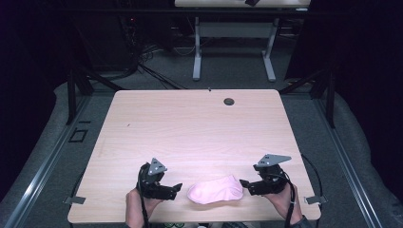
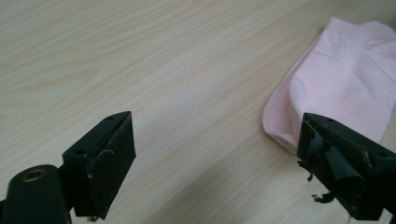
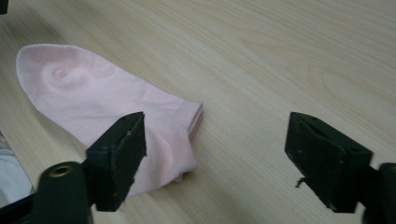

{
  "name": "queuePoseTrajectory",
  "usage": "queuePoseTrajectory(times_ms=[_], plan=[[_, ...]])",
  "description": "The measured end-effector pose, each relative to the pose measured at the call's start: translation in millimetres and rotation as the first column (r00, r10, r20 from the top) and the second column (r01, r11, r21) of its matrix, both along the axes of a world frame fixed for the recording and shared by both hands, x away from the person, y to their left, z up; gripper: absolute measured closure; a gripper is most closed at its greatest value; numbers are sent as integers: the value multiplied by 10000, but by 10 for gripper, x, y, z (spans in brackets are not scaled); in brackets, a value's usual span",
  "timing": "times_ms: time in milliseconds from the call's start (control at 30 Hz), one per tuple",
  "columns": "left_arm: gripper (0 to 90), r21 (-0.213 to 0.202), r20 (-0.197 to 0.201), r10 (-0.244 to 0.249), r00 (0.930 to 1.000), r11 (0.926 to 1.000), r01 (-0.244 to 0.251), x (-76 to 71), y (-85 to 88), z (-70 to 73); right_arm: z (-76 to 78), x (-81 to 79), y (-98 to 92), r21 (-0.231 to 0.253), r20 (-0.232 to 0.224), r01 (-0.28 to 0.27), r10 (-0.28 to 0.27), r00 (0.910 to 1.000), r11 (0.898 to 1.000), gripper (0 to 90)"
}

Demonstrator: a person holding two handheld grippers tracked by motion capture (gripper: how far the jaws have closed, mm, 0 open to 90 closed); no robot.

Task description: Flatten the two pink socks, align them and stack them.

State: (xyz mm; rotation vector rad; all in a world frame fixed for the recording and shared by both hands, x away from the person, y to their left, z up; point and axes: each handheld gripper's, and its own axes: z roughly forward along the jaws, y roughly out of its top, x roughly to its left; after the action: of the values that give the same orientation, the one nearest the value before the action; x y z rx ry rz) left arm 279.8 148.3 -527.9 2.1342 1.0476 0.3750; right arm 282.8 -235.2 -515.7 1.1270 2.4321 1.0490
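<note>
A pink sock [image 1: 215,189] lies flat near the front edge of the light wooden table [image 1: 190,123], between my two grippers. My left gripper [image 1: 179,186] hovers just left of it, jaws wide apart with nothing between them. In the left gripper view the sock [image 2: 341,79] lies at the right, partly behind the right-hand jaw. My right gripper [image 1: 243,183] sits just right of the sock, also open and empty. In the right gripper view the sock [image 3: 93,98] spreads at the left, its cuff end behind the left-hand jaw.
A round cable hole [image 1: 229,101] sits near the table's far edge. Beyond the table stands another desk's white frame [image 1: 233,47] on a grey floor, with dark stands at both sides. Bare tabletop stretches behind the sock.
</note>
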Motion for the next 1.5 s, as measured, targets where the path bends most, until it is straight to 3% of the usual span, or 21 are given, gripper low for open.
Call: queuePoseTrajectory(times_ms=[367, 600, 767, 1033, 1133, 1300, 1500], plan=[[29, 155, 303, 1194, 9924, 9927, -1199, -40, 435, 5, 31, -106, -314, 139, 627, 998, -1005, 9930, 9949, 17], [2, 94, 326, 1914, 9810, 9814, -1918, -63, 676, -72, -25, -117, -514, -88, 824, 1914, -1900, 9783, 9815, 0], [2, 69, 269, 2400, 9704, 9707, -2402, -49, 839, -174, -110, -94, -671, -126, 676, 2359, -2346, 9697, 9717, 0], [1, 548, -157, 3113, 9502, 9491, -3100, 49, 1059, -441, -327, -33, -836, -301, 412, 3018, -3005, 9529, 9529, 0], [0, 519, -233, 3296, 9438, 9432, -3281, 71, 1108, -517, -422, 2, -888, -356, 236, 3178, -3171, 9481, 9475, 0], [0, 727, -104, 3471, 9378, 9356, -3455, 99, 1154, -609, -565, 47, -967, -535, 66, 3434, -3436, 9391, 9376, 0], [0, 523, 138, 3544, 9350, 9336, -3546, 108, 1170, -635, -647, 71, -996, -674, 152, 3699, -3698, 9290, 9266, 0]])
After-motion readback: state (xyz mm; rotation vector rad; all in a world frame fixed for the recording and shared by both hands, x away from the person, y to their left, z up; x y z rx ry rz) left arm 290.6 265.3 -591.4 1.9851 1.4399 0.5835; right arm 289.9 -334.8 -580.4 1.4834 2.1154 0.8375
